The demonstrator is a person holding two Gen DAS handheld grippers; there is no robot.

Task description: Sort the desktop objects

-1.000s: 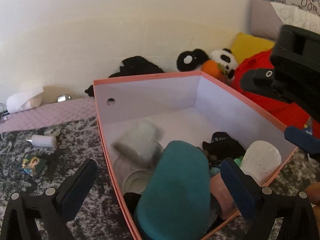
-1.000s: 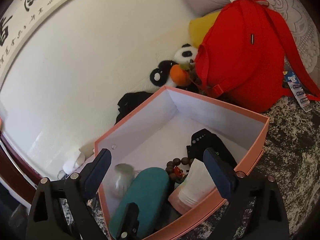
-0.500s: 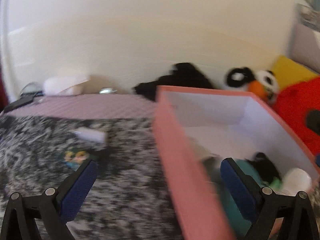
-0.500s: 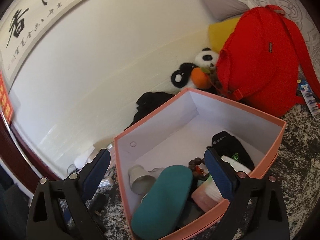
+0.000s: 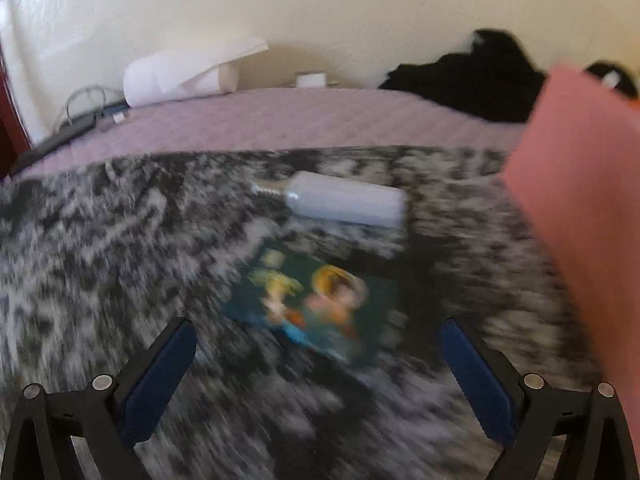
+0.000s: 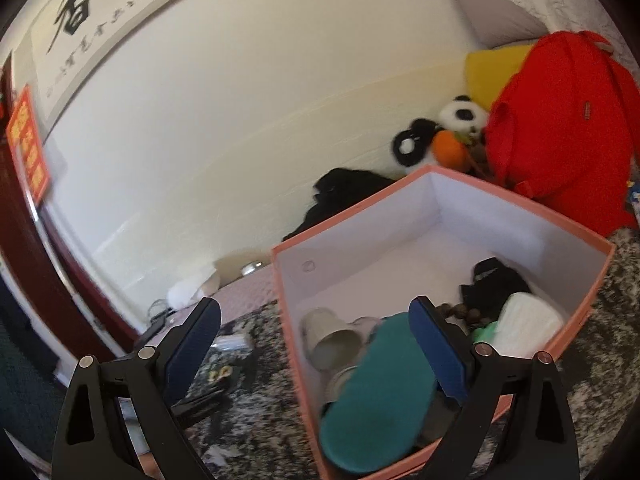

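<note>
A pink box (image 6: 472,208) with white inner walls holds a teal case (image 6: 372,400), a pale cup (image 6: 324,340), a white packet (image 6: 528,324), dark beads and a black item. Its pink outer wall (image 5: 580,208) fills the right of the left wrist view. My left gripper (image 5: 316,360) is open and empty, low over the speckled blanket, just short of a teal picture card (image 5: 316,300). A small white bottle (image 5: 344,200) lies behind the card. My right gripper (image 6: 316,336) is open and empty above the box's left wall.
A red backpack (image 6: 560,128), a yellow cushion and a panda plush (image 6: 460,116) sit behind the box. Black cloth (image 5: 472,76) lies by the wall. A paper roll (image 5: 180,76) and cables lie at the back left on a lilac mat.
My left gripper has swung left out of the box and dropped toward the card and bottle. My right gripper has drifted left; the box now sits to the right.
</note>
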